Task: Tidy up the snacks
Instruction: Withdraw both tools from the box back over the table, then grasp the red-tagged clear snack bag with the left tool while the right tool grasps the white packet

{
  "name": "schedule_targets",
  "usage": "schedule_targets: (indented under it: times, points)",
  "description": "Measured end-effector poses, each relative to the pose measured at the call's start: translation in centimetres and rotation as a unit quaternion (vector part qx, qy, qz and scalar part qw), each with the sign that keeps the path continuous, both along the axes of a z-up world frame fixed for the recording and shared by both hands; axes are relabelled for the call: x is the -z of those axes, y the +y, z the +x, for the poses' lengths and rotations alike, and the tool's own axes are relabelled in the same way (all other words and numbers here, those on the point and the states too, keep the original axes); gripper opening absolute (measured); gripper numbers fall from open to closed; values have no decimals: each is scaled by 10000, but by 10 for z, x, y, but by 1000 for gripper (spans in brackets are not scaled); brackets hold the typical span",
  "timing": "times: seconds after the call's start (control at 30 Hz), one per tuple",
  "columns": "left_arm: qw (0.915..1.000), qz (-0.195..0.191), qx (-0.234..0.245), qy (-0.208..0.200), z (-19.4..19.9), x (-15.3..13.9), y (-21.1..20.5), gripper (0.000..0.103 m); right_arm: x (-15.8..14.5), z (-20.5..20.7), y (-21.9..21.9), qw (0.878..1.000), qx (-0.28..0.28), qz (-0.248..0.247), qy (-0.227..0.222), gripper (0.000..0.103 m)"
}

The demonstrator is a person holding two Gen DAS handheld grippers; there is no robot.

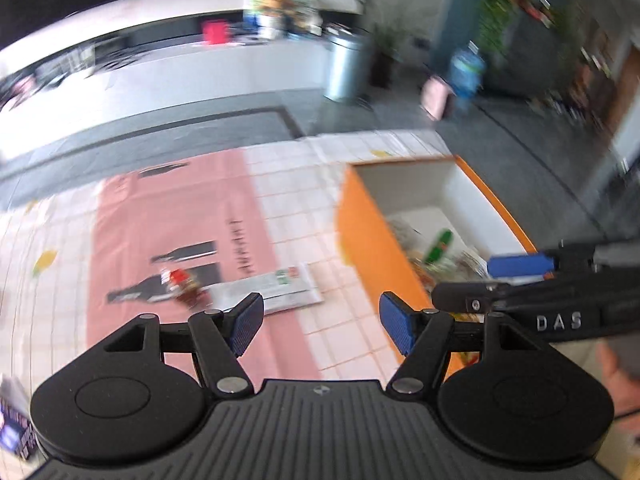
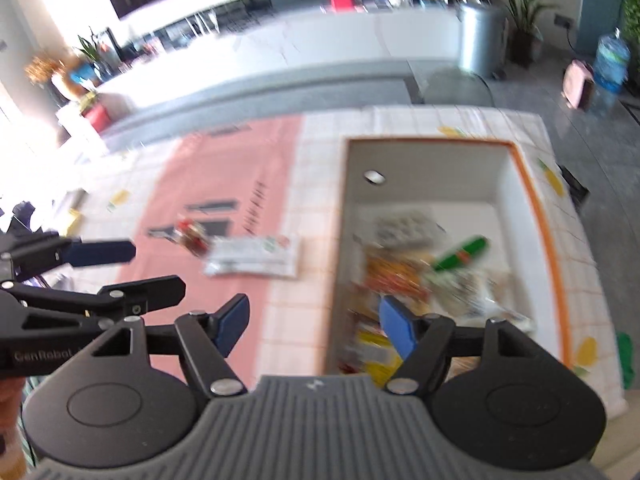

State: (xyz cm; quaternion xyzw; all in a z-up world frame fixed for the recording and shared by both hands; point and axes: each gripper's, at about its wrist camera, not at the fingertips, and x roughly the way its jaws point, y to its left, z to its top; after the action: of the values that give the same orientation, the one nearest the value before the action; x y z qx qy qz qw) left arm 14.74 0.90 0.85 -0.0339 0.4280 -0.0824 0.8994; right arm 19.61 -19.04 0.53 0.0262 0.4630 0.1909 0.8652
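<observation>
An orange box (image 1: 360,240) (image 2: 541,220) with white inside walls stands on the right of the table and holds several snack packets (image 2: 400,268), among them a green one (image 1: 440,246) (image 2: 460,256). A flat white packet (image 1: 276,288) (image 2: 252,258) lies on the table left of the box, with a small red packet (image 1: 184,284) (image 2: 192,236) beside it. My left gripper (image 1: 320,320) hangs open and empty above the table near the white packet. My right gripper (image 2: 316,324) is open and empty over the box's near left wall.
A pink mat (image 1: 168,216) lies on a checked tablecloth (image 2: 316,168). A purple packet (image 1: 16,428) shows at the table's near left. Beyond the far edge are grey floor, a white counter (image 2: 320,48), a metal bin (image 1: 344,68), a water bottle (image 2: 610,64) and plants.
</observation>
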Motion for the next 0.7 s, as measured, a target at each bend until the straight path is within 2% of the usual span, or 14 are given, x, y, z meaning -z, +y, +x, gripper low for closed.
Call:
schedule_targets:
  times: [0.13,0.3,0.47,0.7]
  points:
    - [9981,-70,-616,3,-11,4,35,78,11,-11,29,9992,50,335,-207,74]
    - [9958,-86,-915,41,-18,16,66,78,34,-21,59,9976,164,608,-293,74]
    - [9934,-219,-1127,92,-17,30,87,78,63,-21,84,9978,339,492,-280,76]
    - [9914,-431,-1210,259,4,59,108,78,103,2,111,9987,450,239,12,76]
